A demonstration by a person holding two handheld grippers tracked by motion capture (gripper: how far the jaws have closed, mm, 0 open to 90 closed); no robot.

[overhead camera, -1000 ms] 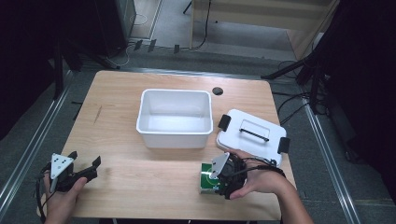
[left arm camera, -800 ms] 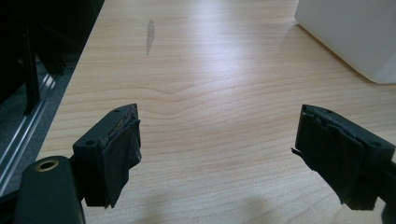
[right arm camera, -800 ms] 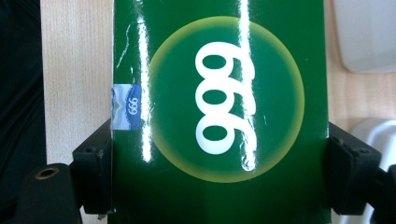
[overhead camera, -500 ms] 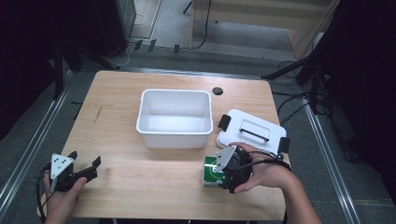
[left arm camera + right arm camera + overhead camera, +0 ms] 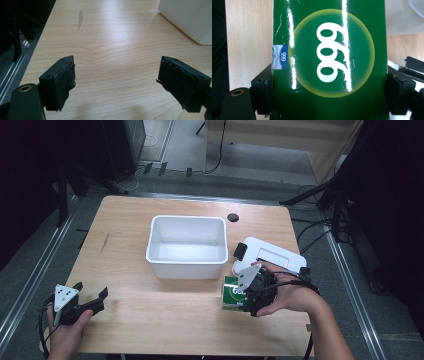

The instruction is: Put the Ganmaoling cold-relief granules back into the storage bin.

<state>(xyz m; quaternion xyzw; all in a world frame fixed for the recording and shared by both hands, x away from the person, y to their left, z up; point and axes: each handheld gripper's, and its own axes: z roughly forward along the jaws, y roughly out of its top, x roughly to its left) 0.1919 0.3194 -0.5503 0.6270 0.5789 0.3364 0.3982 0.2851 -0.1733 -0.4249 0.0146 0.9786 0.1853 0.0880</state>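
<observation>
From above, your right gripper (image 5: pixel 239 296) clamps the green box (image 5: pixel 231 292), just beside the white tub (image 5: pixel 186 246); your left gripper (image 5: pixel 90 293) stands open. Your left gripper view: bare table (image 5: pixel 112 50) between jaws. Your right gripper view: box pinched between both jaws.

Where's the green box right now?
In the high view the green box sits clamped in the right tool near the table's front right, just in front of the white bin and beside its lid.
</observation>
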